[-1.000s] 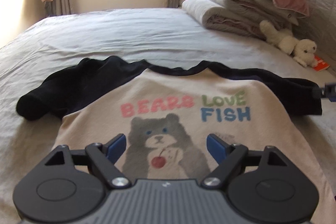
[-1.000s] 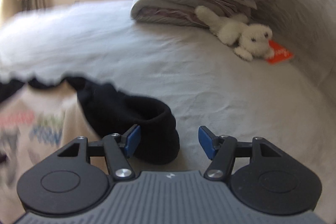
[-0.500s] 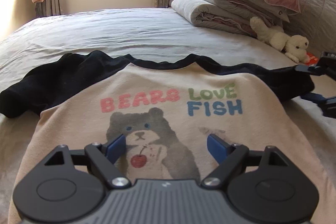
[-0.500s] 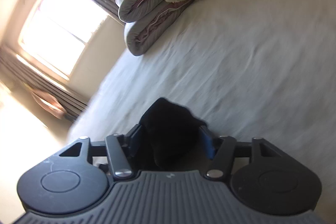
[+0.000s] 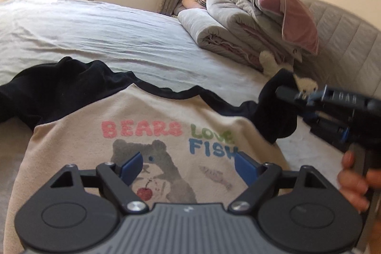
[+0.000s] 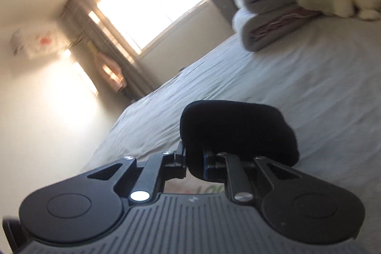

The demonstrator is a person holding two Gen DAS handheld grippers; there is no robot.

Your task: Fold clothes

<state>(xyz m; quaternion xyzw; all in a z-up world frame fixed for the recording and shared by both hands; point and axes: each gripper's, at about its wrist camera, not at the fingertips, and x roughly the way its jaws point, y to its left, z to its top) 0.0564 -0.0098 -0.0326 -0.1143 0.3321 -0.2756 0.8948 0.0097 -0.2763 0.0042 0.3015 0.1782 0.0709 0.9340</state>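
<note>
Pinching the black sleeve (image 6: 238,127) with the right gripper (image 6: 194,163), jaws just closed, we should fold it across the tee (image 5: 147,120) without dragging; left gripper (image 5: 188,166) hovers wide, empty.

The shirt's (image 5: 152,120) hem is hidden under the left gripper (image 5: 188,166); beside the shirt, a sleeve (image 5: 273,111) covers part of the toy (image 5: 307,85), and motion blurs the right gripper (image 5: 285,92).

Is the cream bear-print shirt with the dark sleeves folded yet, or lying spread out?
Mostly spread: the cream bear-print shirt lies face up on the bed; only one dark sleeve is lifted, pinched in the right gripper.
</note>
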